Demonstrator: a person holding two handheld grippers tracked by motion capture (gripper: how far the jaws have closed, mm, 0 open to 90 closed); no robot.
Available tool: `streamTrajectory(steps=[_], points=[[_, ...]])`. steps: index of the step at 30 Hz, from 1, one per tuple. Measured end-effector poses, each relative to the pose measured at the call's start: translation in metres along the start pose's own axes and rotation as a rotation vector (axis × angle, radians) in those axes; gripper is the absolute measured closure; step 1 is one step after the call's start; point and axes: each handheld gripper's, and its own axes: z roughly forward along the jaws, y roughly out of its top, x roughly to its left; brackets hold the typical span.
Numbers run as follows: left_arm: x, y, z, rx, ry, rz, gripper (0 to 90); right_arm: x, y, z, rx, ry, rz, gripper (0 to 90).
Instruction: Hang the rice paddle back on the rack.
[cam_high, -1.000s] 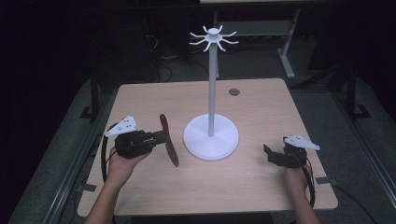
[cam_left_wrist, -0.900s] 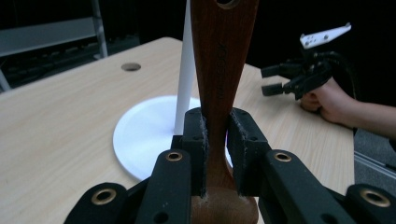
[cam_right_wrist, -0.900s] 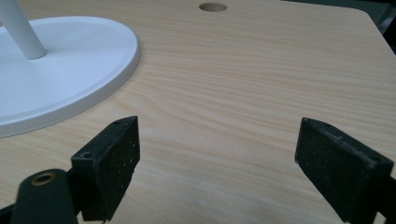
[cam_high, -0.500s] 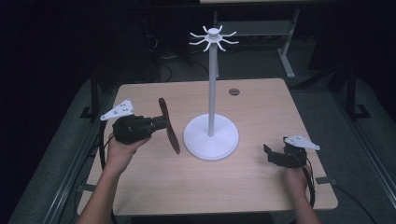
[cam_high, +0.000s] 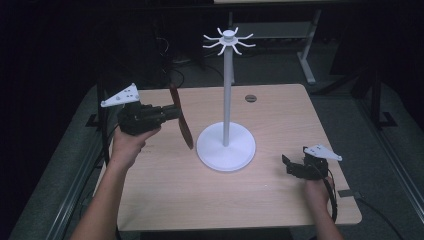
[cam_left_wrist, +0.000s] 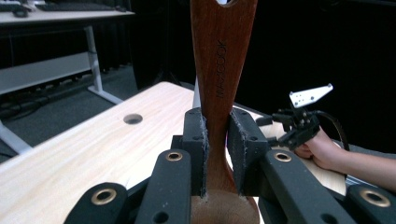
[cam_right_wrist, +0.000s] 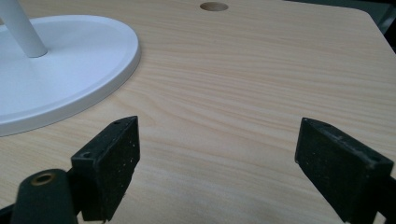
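A brown wooden utensil (cam_high: 181, 120) with a hole near its handle end is clamped in my left gripper (cam_high: 170, 113), lifted above the left side of the table. In the left gripper view both pads press on the wooden utensil's (cam_left_wrist: 222, 79) narrow neck, my left gripper (cam_left_wrist: 218, 154) shut on it. A white stand (cam_high: 226, 100) with hooks at its top rises from a round base (cam_high: 226, 148) at the table's middle. My right gripper (cam_high: 289, 165) rests low at the right front, and my right gripper (cam_right_wrist: 217, 163) has its jaws wide apart over bare wood.
The light wood table (cam_high: 280, 120) has a round cable hole (cam_high: 250, 98) behind the stand. The stand's base (cam_right_wrist: 70, 65) lies just left of my right gripper. Dark floor, cables and another desk's legs surround the table.
My left gripper has risen off the table with the wooden utensil and moved slightly toward the back. The right gripper has stayed where it was.
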Motion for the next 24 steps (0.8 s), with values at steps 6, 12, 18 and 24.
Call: streamTrajectory(steps=[6, 12, 18, 24], points=[[0.001, 0.023, 0.004, -0.004, -0.010, 0.031, 77.3, 0.000, 0.000, 0.000, 0.000, 0.001, 0.001, 13.6], [0.001, 0.045, 0.012, -0.008, -0.017, 0.057, 77.3, 0.000, 0.000, 0.000, -0.001, 0.003, 0.005, 13.5], [0.001, 0.063, 0.021, -0.012, -0.033, 0.077, 77.3, 0.000, 0.000, 0.000, -0.002, 0.002, 0.007, 13.5], [-0.001, 0.079, 0.030, -0.007, -0.047, 0.103, 77.3, 0.000, 0.000, 0.000, -0.002, 0.004, 0.006, 13.5]])
